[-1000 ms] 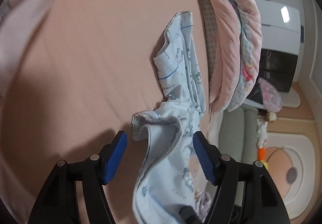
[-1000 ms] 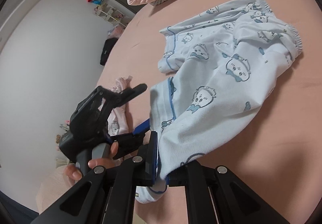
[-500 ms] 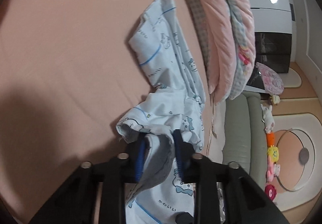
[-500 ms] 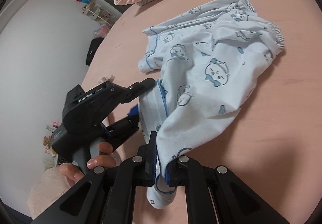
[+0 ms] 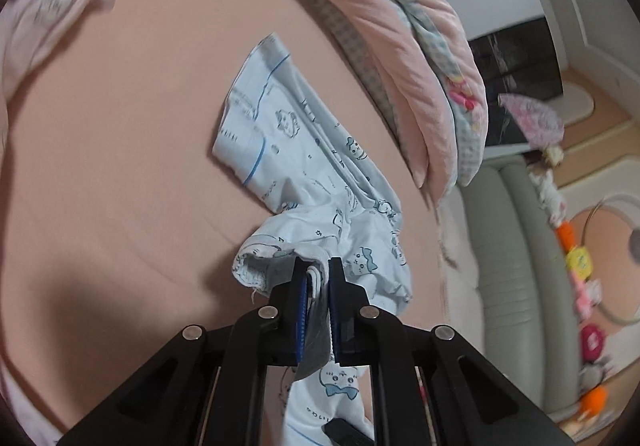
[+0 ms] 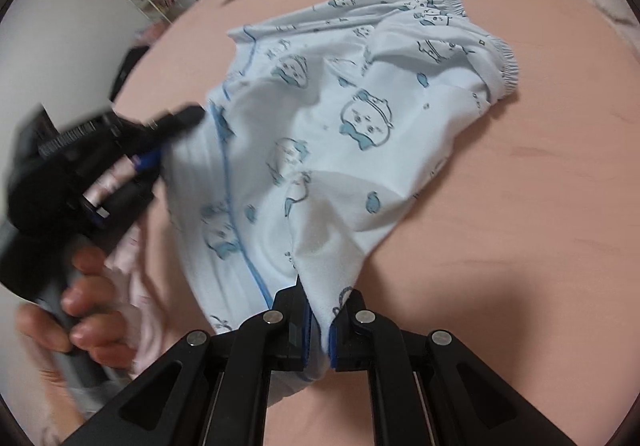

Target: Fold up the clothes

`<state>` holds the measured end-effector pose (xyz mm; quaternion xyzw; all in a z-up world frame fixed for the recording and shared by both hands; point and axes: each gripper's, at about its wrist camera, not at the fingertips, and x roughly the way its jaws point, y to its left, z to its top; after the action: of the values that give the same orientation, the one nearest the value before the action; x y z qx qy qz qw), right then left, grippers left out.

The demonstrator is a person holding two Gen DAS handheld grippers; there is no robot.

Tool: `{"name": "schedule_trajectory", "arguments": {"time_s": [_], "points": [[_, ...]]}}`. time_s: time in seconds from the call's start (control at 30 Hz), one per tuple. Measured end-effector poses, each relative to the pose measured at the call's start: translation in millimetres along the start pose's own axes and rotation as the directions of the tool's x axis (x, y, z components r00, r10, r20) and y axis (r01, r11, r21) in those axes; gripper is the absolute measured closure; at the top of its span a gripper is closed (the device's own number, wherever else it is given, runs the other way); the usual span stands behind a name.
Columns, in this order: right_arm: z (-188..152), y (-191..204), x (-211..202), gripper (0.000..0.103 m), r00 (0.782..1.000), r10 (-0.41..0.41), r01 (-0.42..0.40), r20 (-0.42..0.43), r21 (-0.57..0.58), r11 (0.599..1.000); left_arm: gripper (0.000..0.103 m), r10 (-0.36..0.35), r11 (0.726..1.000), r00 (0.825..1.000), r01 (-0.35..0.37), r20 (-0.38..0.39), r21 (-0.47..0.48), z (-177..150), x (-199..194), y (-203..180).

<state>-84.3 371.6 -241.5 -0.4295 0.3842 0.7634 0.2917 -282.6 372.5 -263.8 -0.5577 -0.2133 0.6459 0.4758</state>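
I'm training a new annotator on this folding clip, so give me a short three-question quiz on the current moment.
1. True or false: the left gripper is open.
2. What does the right gripper clamp? A) pink quilt B) light-blue printed garment C) nothing
3. What surface does the garment lie on?

Key: 1 false, it is shut on the fabric. 2 B. 3 The pink bed sheet.

Pale-blue cartoon-print shorts (image 6: 360, 133), pink sheet (image 6: 520, 246)

The shorts (image 6: 360, 149) are thin, smooth printed cotton-like cloth; the sheet (image 6: 540, 205) beneath is matt pink fabric; the quilt (image 5: 384, 45) beside them looks plush, ribbed.
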Motion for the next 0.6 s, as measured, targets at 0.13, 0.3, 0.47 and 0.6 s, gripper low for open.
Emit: {"name": "schedule_trajectory", "arguments": {"time_s": [0.13, 0.3, 0.47, 0.6], "points": [[-8, 4, 5, 0.098, 1.000, -0.002, 0.002, -0.025, -0.014, 1.000, 0.095, 0.018, 0.998, 0.999, -0.020, 0.030, 0.052, 3, -8, -9], [-14, 12, 10, 0.098, 0.999, 0.019, -0.020, -0.048, -0.033, 0.999, 0.095, 0.039, 0.992, 0.997, -0.047, 0.070, 0.116, 6, -19, -20], [-20, 24, 15, 0.098, 0.997, 0.028, -0.033, -0.072, -0.064, 0.997, 0.095, 0.023, 0.990, 0.993, -0.039, 0.120, 0.137, 11, -36, -23], [-24, 33, 19, 0.098, 0.995, 0.035, -0.043, -0.091, -0.089, 0.995, 0.095, 0.039, 0.991, 0.989, -0.057, 0.140, 0.125, 15, -48, -17]]}}
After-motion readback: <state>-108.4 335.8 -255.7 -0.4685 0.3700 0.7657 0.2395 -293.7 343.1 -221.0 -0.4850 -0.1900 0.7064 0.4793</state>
